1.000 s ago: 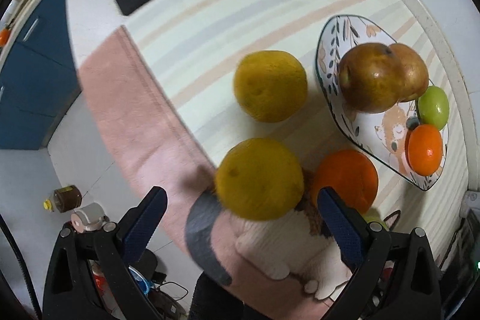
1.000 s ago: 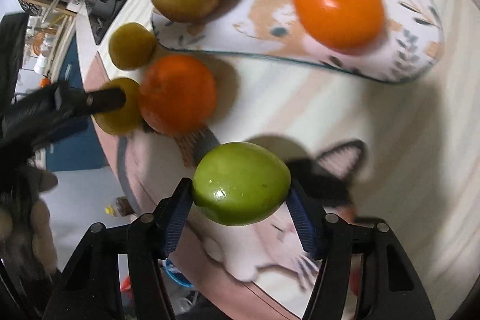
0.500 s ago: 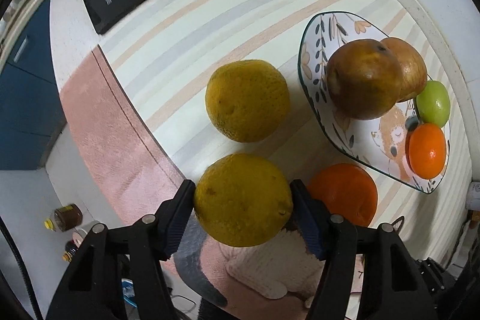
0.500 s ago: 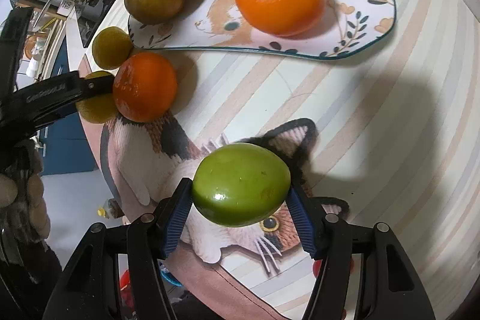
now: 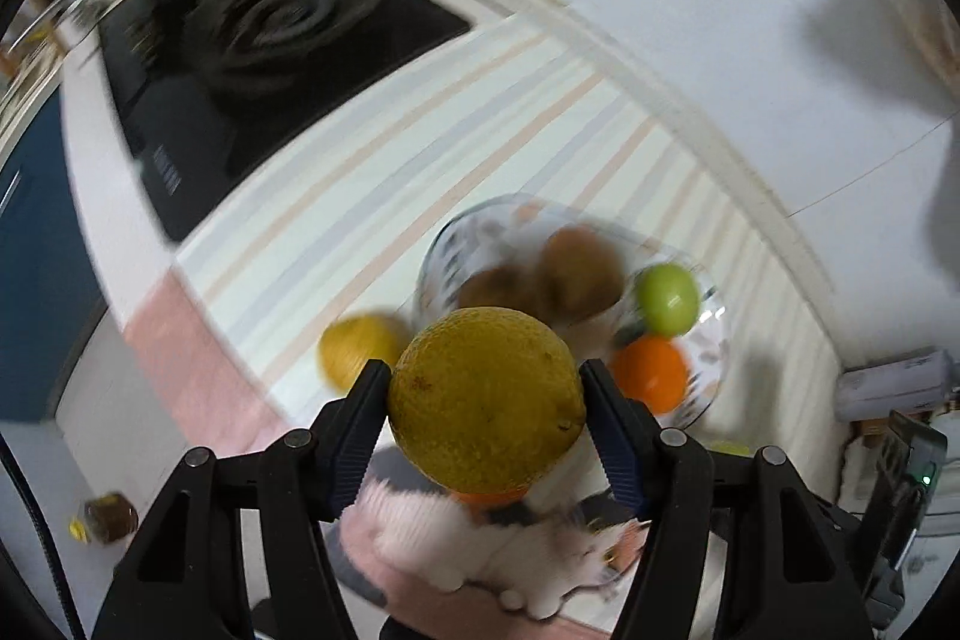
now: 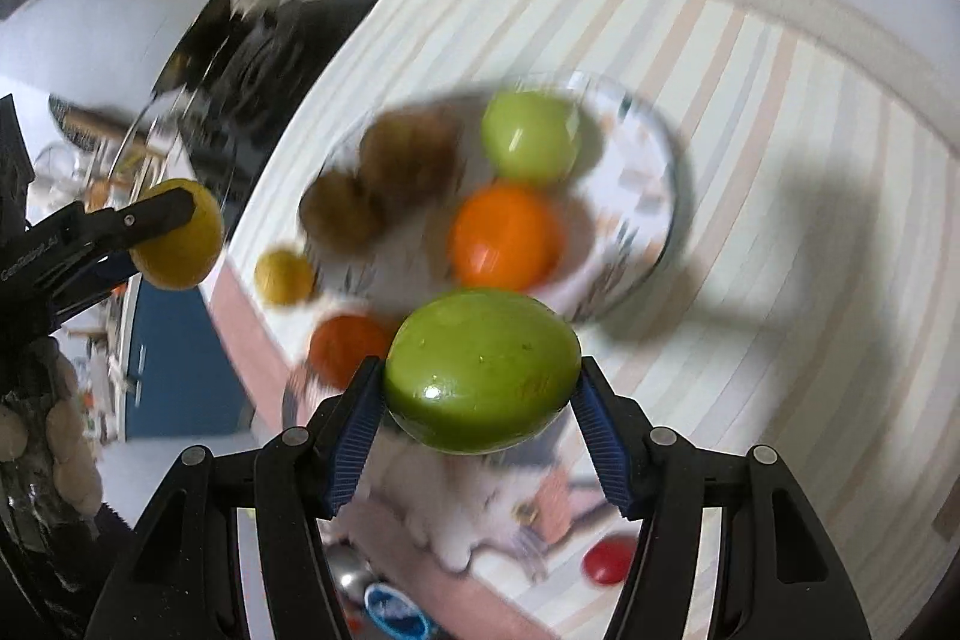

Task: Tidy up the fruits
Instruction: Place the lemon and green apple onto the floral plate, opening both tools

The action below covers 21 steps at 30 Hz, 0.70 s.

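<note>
Yellow citrus [image 5: 486,400]: dimpled, clamped in the left hand-held gripper [image 5: 483,421], above the surface.
Green fruit [image 6: 482,379]: glossy, clamped in the right hand-held gripper [image 6: 478,430].
Plate [image 6: 654,196]: holds blurred fruit.

We saw the plate [image 5: 714,340] and brown fruits [image 6: 384,178] smeared by blur; the orange [image 5: 489,496] sat mostly hidden.

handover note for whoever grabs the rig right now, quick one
Left gripper: shut on a yellow citrus, lifted off the mat.
Right gripper: shut on a green fruit, also lifted.
Plate holds two brown fruits, a green one and an orange.
Left on the mat beside the plate: a small yellow fruit and an orange fruit.
Next, likely: set both held fruits on the plate, then fetch those two.
</note>
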Available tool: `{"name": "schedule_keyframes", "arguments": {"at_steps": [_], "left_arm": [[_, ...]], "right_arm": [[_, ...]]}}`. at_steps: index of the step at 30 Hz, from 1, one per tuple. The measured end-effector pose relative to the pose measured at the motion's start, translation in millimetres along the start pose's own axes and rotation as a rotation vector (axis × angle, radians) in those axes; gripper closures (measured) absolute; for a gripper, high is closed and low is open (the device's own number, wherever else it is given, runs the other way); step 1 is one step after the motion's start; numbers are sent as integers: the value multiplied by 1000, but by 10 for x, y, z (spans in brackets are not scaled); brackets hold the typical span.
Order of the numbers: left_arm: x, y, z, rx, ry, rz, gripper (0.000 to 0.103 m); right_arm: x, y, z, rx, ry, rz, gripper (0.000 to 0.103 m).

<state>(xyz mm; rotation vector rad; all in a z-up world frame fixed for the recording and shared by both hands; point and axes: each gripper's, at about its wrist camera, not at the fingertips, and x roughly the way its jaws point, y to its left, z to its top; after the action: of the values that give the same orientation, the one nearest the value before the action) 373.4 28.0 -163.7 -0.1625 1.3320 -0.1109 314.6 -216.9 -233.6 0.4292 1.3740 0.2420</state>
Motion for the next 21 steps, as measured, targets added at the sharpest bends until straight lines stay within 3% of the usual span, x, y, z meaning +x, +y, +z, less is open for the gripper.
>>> {"name": "schedule_keyframes", "arguments": {"at_steps": [4,8,13,21], "left_arm": [[178,-215,433,68,4,39,41],[556,-305,700,107,73,72,41],[1048,-342,860,144,168,123,41],[1342,-331,894,136,245,114,40]], "right_arm": [[15,-122,313,18,-26,-51,38],[210,-227,553,17,-7,-109,38],[378,-316,639,35,23,-135,38],[524,-468,674,70,62,-132,37]]}}
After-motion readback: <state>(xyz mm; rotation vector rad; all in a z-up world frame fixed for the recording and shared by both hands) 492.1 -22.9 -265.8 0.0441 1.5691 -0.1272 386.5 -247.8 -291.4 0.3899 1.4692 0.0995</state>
